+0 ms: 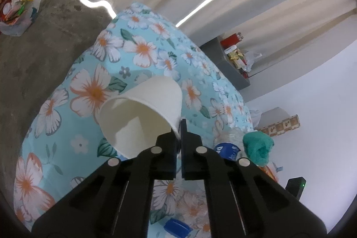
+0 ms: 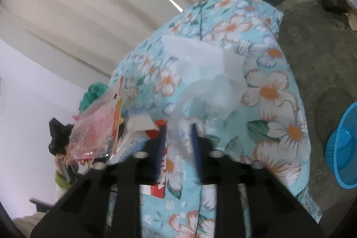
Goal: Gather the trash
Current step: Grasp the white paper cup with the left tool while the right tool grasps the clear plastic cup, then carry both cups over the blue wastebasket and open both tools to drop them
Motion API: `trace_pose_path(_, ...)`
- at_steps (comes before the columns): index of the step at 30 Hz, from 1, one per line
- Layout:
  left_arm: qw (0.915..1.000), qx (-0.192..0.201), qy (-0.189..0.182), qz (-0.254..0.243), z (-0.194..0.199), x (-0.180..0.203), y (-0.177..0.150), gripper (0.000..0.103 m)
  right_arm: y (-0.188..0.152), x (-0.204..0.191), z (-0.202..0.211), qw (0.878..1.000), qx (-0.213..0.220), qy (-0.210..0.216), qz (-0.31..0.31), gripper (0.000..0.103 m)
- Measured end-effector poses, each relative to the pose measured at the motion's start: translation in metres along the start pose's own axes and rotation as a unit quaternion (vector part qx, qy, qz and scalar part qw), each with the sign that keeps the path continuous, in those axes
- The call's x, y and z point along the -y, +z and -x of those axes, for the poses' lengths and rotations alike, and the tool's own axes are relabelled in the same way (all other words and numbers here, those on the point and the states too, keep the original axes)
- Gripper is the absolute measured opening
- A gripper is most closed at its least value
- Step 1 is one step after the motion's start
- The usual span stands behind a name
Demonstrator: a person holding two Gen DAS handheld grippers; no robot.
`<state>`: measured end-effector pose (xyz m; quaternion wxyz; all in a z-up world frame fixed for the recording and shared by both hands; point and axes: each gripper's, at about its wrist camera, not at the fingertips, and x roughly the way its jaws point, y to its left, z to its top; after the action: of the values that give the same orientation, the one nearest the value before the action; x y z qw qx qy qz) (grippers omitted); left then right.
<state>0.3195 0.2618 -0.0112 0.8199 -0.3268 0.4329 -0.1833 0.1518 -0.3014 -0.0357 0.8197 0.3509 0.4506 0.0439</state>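
Observation:
A white paper cup [image 1: 142,113] lies tilted with its mouth toward the camera over the floral tablecloth [image 1: 138,48]. My left gripper [image 1: 180,129] is shut on the cup's rim. In the right wrist view a crumpled clear plastic wrapper [image 2: 200,95] lies with a white tissue [image 2: 200,55] on the cloth [image 2: 274,90]. My right gripper [image 2: 178,137] is blurred. Its blue pads [image 2: 196,148] stand a little apart, with the lower edge of the clear plastic between them. I see no firm pinch on it.
A pink see-through wrapper [image 2: 96,131], a white-blue box [image 2: 133,139], a red-white packet [image 2: 158,189] and a green cloth [image 2: 93,93] sit left of the right gripper. A blue basket [image 2: 343,148] stands on the floor. A bottle's blue label [image 1: 227,148] shows beside the left gripper.

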Motion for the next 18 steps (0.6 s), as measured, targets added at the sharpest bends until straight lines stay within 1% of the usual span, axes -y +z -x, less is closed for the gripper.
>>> trace_pose_path(1, 1.0, 0.003, -0.003, -0.002, 0.003, 0.002, 0.0, 0.001, -0.003, -0.003, 0.001, 1.0, 0.001, 0.001, 0.003, 0.006)
trace_pose_path(4, 0.9998, 0.015, -0.007, -0.007, 0.016, 0.008, -0.002, 0.001, -0.01, -0.01, 0.012, 1.0, 0.008, 0.007, 0.009, 0.006)
trace_pose_path(6, 0.9994, 0.028, -0.004, -0.02, 0.029, 0.016, -0.006, 0.001, -0.015, -0.013, 0.023, 1.0, 0.018, 0.007, 0.009, 0.006)
trace_pose_path(10, 0.9976, 0.049, 0.003, -0.049, 0.055, 0.033, -0.016, 0.001, -0.027, -0.017, 0.047, 0.999, 0.043, 0.019, 0.006, 0.006)
trace_pose_path(15, 0.9964, 0.054, -0.036, -0.054, 0.09, 0.055, -0.036, 0.001, -0.048, -0.017, 0.08, 0.996, 0.077, 0.037, -0.01, 0.006)
trace_pose_path(18, 0.993, 0.062, -0.064, -0.077, 0.112, 0.079, -0.053, 0.001, -0.067, -0.013, 0.105, 0.993, 0.105, 0.047, -0.027, 0.006)
